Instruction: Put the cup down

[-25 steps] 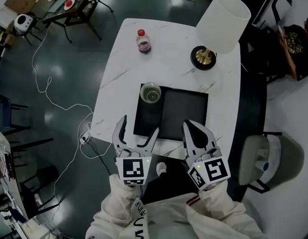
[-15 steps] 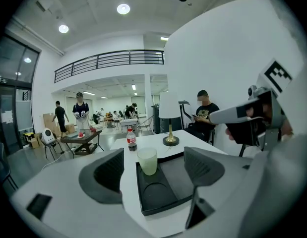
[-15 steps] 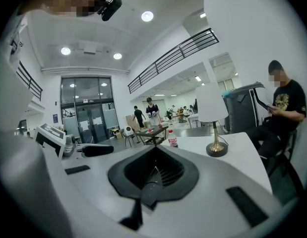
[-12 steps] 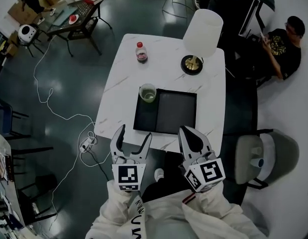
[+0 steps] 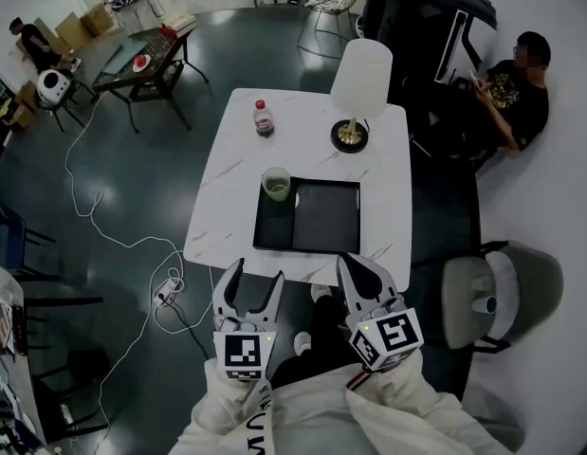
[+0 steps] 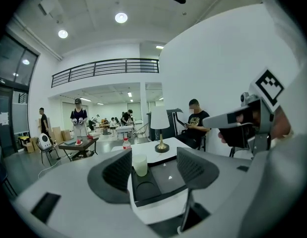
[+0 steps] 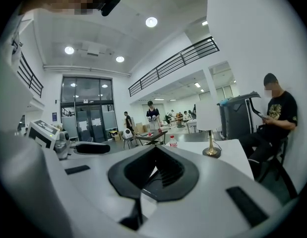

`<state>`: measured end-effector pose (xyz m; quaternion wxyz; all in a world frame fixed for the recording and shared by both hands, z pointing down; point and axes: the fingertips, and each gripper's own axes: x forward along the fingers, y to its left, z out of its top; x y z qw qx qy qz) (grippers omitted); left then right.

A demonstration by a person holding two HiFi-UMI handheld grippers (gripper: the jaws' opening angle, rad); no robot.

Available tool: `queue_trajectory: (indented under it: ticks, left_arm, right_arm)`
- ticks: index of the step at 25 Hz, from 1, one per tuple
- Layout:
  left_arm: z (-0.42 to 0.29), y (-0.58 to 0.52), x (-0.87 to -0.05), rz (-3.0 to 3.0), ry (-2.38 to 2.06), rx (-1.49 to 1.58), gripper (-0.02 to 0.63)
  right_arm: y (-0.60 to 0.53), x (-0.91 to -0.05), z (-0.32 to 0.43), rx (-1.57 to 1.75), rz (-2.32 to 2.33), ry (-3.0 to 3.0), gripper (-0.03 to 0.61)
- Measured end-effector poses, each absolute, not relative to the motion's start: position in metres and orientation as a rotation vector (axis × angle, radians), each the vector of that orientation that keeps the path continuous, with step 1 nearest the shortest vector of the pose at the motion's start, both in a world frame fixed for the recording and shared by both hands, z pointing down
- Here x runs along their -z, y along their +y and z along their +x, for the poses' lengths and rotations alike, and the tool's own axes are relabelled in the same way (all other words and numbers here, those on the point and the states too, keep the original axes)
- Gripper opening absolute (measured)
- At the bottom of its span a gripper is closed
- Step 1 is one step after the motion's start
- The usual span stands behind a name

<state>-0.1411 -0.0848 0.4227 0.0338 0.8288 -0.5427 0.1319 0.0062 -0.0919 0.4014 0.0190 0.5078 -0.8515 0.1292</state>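
Cup (image 5: pixel 276 184): stands upright, long axis vertical, in the far left corner of the black tray (image 5: pixel 326 218). It is translucent with a pale green tint. Nothing touches it.

Governing relation: the cup lies ahead of both claws, across the tray's near edge and toward its left side. The left claw (image 5: pixel 257 273) is the nearer of the two and lines up roughly with the cup's side of the tray. In the left gripper view the cup (image 6: pixel 140 165) shows through the gap between the jaws but well apart from them.

Left claw: jaws spread, having just been closing partway; nothing sits between the pads.

Right claw (image 5: pixel 357 265): jaws pressed together, holding nothing. It is held off the tray's near right side.

Both claws sit short of the surface's near edge, clear of the tray.

Judgement: the cup appears already set down and released. Any return to it would fall to the left claw, reaching forward over the tray's near left corner.

Surface (image 5: pixel 231 197): white marbled top, with the tray on its nearer half. A bottle (image 5: pixel 263 118) with a red cap stands beyond the tray's far left corner, and a lamp (image 5: pixel 357 83) with a white shade beyond its far right corner.

Room: dark glossy floor (image 5: pixel 132 282) with a white cable (image 5: pixel 94 216) trailing left of the tray. A grey chair (image 5: pixel 492 297) stands right of it, and a seated person (image 5: pixel 506 93) is beyond to the right.
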Motion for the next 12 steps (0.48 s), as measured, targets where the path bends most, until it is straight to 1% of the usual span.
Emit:
queue_trajectory:
  ticks: [3,7,10,12]
  left_arm:
    - [-0.141,-0.064,-0.411,2.567,-1.661,-0.395,0.262]
    - [-0.144,-0.043,-0.396,2.586,-1.680,-0.355,0.182]
    - [-0.147,-0.029,-0.386,2.596,-1.694,-0.337,0.140]
    - [-0.152,-0.020,-0.379,2.594,-1.703,-0.311,0.124]
  right_arm:
    - [-0.077,-0.392,0.007,-0.379,1.576,-2.648,0.005]
    - [-0.061,-0.378,0.006,-0.341,1.575,-2.659,0.005]
    - [-0.047,-0.370,0.006,-0.328,1.576,-2.670,0.006]
    - [-0.037,-0.363,0.003,-0.321,1.574,-2.672,0.005]
